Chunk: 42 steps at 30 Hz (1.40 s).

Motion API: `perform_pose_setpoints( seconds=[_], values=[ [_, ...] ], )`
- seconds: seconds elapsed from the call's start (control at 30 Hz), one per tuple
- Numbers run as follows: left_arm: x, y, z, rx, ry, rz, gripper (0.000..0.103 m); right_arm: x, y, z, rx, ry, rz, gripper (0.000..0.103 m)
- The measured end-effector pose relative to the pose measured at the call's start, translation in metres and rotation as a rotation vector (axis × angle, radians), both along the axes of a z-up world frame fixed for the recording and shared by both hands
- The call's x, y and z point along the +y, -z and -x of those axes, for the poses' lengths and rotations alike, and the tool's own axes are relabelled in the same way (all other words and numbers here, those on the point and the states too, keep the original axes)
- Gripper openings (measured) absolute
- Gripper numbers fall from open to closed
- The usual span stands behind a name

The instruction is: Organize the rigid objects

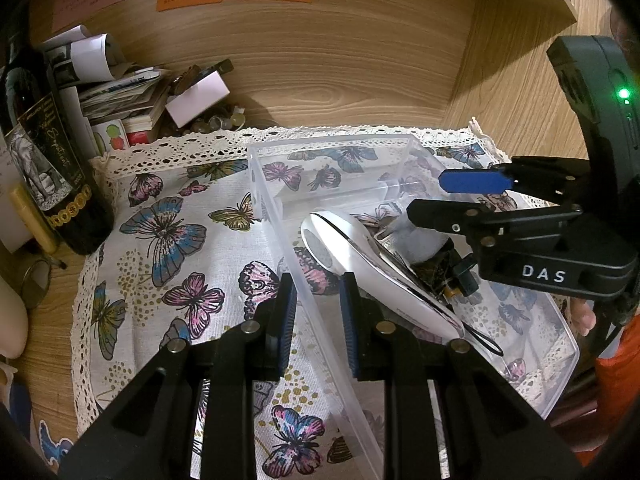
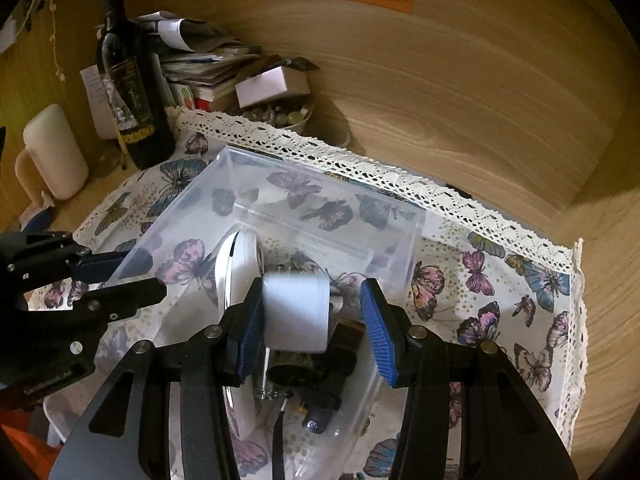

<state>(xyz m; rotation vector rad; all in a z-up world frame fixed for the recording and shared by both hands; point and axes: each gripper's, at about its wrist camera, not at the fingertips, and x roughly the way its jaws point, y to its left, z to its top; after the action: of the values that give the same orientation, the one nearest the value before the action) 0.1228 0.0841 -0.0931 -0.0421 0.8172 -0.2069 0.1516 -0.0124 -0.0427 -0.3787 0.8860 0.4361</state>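
Wood walls [image 1: 320, 60] close in your desk; a butterfly cloth [image 1: 168, 240] covers it; on it sits a clear bin [image 1: 320, 148]; inside, a white device [image 1: 352, 252] lies long, head far-left; beside it, a cylinder [image 2: 296, 312]. Your left gripper [image 1: 318, 312] pinches the bin's wall; your right gripper [image 2: 312, 300] stands spread around the cylinder.
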Motion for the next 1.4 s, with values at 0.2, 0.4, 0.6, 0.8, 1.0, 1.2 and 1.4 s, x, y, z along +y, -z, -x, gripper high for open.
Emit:
perform_pose_setpoints(
  seconds=[0.2,0.4,0.6,0.8,1.0,1.2,1.4],
  values=[
    [0.003,-0.001,0.003,0.01,-0.015,0.0,0.021,-0.008,-0.012,0.01,-0.023,0.011,-0.054,0.05],
    [0.007,-0.019,0.017,-0.032,-0.071,-0.019,0.021,-0.022,-0.033,0.035,-0.098,0.02,-0.102,0.057],
    [-0.007,-0.051,0.045,-0.151,-0.09,-0.044,0.045,-0.041,-0.059,0.071,-0.201,0.03,-0.161,0.072],
    [-0.029,-0.084,0.085,-0.311,-0.096,-0.051,0.082,-0.061,-0.077,0.107,-0.283,0.041,-0.229,0.087],
    [-0.038,-0.101,0.109,-0.396,-0.131,-0.025,0.097,-0.076,-0.087,0.132,-0.373,0.069,-0.266,0.103],
    [-0.044,-0.11,0.127,-0.469,-0.16,-0.026,0.102,-0.087,-0.1,0.156,-0.463,0.096,-0.309,0.103],
    [-0.048,-0.114,0.136,-0.498,-0.162,-0.012,0.102,-0.09,-0.103,0.167,-0.496,0.094,-0.313,0.103]
  ],
)
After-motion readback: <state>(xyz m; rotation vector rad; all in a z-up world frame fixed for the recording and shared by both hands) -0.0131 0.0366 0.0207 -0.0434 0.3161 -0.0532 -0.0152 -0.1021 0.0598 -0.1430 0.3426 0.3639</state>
